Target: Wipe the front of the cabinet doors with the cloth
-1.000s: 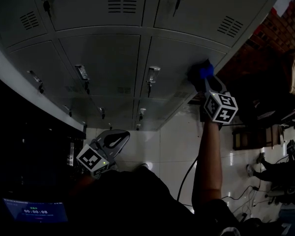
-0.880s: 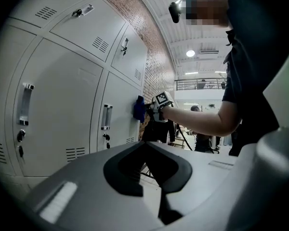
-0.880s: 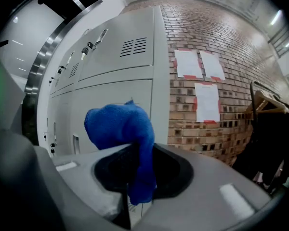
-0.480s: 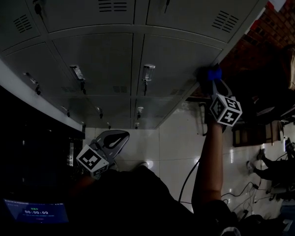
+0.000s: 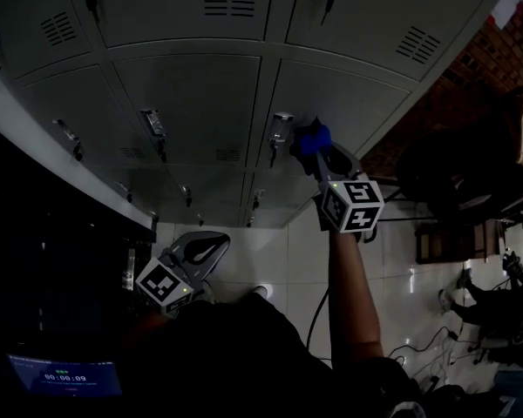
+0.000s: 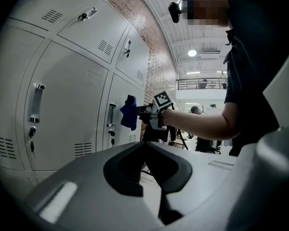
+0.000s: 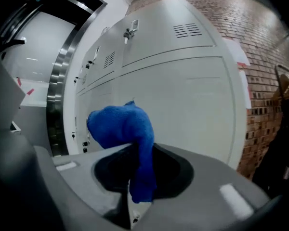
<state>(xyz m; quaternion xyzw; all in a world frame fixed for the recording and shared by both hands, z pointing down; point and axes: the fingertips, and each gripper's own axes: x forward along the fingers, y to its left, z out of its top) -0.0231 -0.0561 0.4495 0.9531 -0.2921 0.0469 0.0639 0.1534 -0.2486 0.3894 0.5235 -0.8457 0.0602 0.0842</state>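
Observation:
A bank of grey metal cabinet doors (image 5: 192,94) fills the upper head view. My right gripper (image 5: 318,151) is shut on a blue cloth (image 5: 313,137), which is pressed to the right-hand door (image 5: 340,103) beside its handle (image 5: 281,127). The right gripper view has the blue cloth (image 7: 127,129) bunched ahead of the jaws against the pale door (image 7: 183,105). My left gripper (image 5: 205,249) hangs low near the person's body, shut with nothing in it. From the left gripper view the cloth (image 6: 129,112) and right gripper (image 6: 151,113) show at the door (image 6: 120,105).
A dark opening (image 5: 35,233) edges the cabinets on the left. To the right are a brick wall (image 5: 497,59), dark furniture (image 5: 453,181) and cables on the glossy floor (image 5: 418,320). A small screen (image 5: 63,375) glows at lower left.
My right gripper has swept the cloth leftward across the right-hand door, from its right edge to near the handle. The left gripper has stayed put.

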